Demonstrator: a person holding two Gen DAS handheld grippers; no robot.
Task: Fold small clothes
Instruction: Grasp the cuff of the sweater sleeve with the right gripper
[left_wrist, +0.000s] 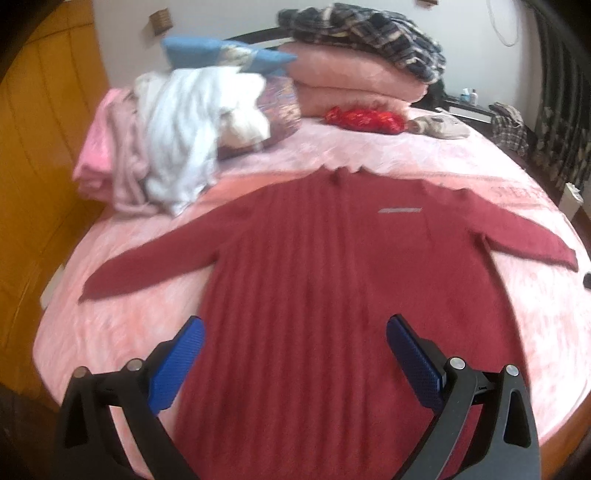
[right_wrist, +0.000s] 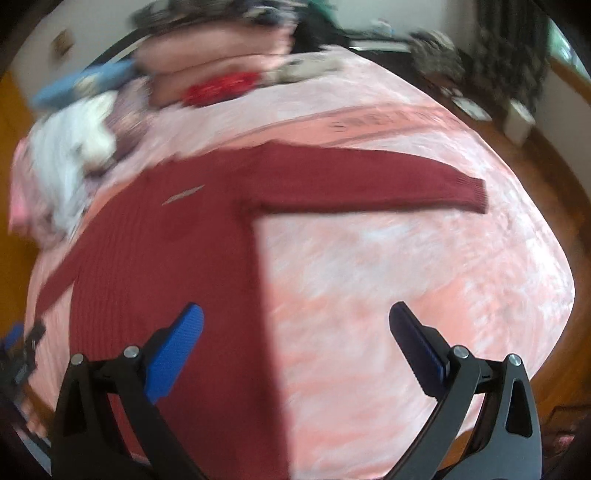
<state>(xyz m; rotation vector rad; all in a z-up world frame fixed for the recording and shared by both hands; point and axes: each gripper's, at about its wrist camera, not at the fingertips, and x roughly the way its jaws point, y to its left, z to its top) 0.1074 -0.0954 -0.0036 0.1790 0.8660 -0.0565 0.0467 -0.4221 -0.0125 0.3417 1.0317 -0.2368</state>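
A dark red knit sweater (left_wrist: 314, 280) lies flat, front up, on the pink bed cover (left_wrist: 122, 317), both sleeves spread out sideways. It also shows in the right wrist view (right_wrist: 166, 258), with its right sleeve (right_wrist: 369, 177) stretched across the bed. My left gripper (left_wrist: 295, 325) is open and empty, hovering above the sweater's lower body. My right gripper (right_wrist: 295, 314) is open and empty, above the sweater's right side edge and the bare cover. Part of the left gripper (right_wrist: 18, 350) shows at the far left of the right wrist view.
A heap of white and pink clothes (left_wrist: 177, 136) lies at the back left of the bed. Folded pink blankets (left_wrist: 351, 81) with a plaid garment (left_wrist: 369, 29) and a red item (left_wrist: 364, 118) sit at the back. A wooden wardrobe (left_wrist: 44, 147) stands left.
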